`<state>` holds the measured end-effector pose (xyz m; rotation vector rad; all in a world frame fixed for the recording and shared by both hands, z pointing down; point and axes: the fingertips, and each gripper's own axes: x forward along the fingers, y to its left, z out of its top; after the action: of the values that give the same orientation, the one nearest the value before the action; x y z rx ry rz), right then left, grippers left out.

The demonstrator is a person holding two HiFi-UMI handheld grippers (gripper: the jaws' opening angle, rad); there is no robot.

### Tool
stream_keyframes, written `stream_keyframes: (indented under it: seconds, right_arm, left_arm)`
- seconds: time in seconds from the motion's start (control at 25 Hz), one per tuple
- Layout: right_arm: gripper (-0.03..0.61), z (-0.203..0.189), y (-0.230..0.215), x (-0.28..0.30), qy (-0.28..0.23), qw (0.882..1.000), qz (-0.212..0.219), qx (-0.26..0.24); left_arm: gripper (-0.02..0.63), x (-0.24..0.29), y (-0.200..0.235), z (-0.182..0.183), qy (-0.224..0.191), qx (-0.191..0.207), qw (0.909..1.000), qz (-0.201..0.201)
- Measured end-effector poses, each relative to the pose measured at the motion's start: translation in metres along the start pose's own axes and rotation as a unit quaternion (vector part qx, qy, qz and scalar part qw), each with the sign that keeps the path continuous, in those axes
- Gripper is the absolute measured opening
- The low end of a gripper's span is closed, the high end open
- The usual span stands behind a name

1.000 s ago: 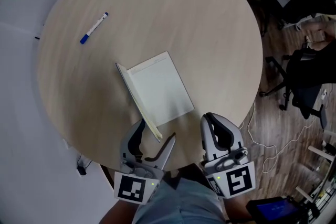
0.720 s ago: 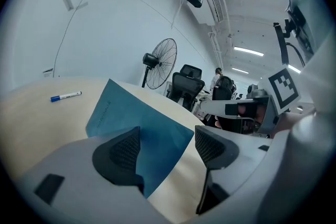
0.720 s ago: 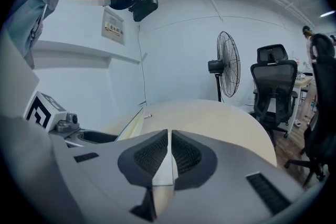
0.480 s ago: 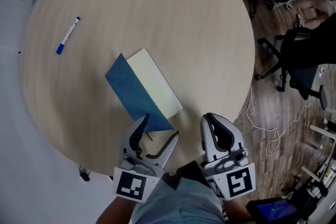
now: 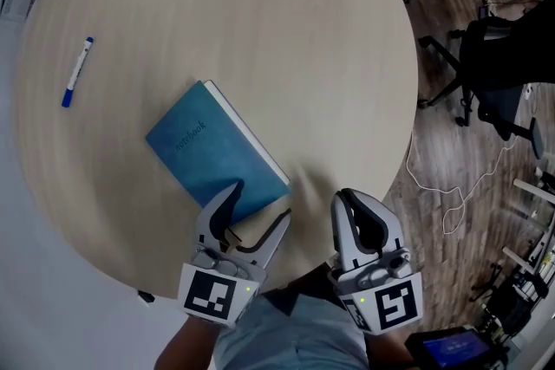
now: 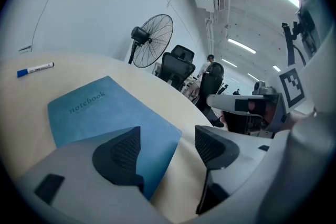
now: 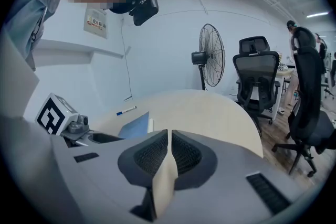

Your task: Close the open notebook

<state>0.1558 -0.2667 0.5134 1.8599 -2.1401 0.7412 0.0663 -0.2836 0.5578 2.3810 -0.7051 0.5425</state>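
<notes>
The notebook [image 5: 217, 150] lies closed on the round wooden table [image 5: 260, 13], blue cover up with the word "notebook" on it. My left gripper [image 5: 257, 205] stands open at the notebook's near corner; in the left gripper view [image 6: 168, 144] its left jaw hangs over the blue cover [image 6: 105, 113] and nothing is between the jaws. My right gripper [image 5: 354, 202] is shut on nothing, over the table's near edge, to the right of the notebook. In the right gripper view [image 7: 169, 147] the notebook [image 7: 134, 126] shows at the left.
A blue-capped white marker [image 5: 76, 71] lies on the table at the far left. Black office chairs [image 5: 494, 91] and a loose white cable [image 5: 451, 204] are on the wooden floor at the right. A standing fan [image 6: 152, 34] is beyond the table.
The notebook's blue cover has swung over from upright and dropped flat, so the notebook is now closed. The left gripper stays open by its near corner.
</notes>
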Motion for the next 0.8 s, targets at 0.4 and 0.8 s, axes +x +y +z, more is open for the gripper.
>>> stream_keyframes:
  seconds: [0.4, 0.8]
  right_arm:
    - [0.049, -0.012, -0.023, -0.009, -0.002, 0.999, -0.024, 0.027]
    - [0.049, 0.006, -0.019, -0.040, -0.029, 0.999, -0.012, 0.009]
  left_arm:
    - [0.334, 0.025, 0.004, -0.019, 0.093, -0.018, 0.9954, 0.012]
    - [0.333, 0.016, -0.004, -0.015, 0.059, -0.014, 0.9973, 0.040]
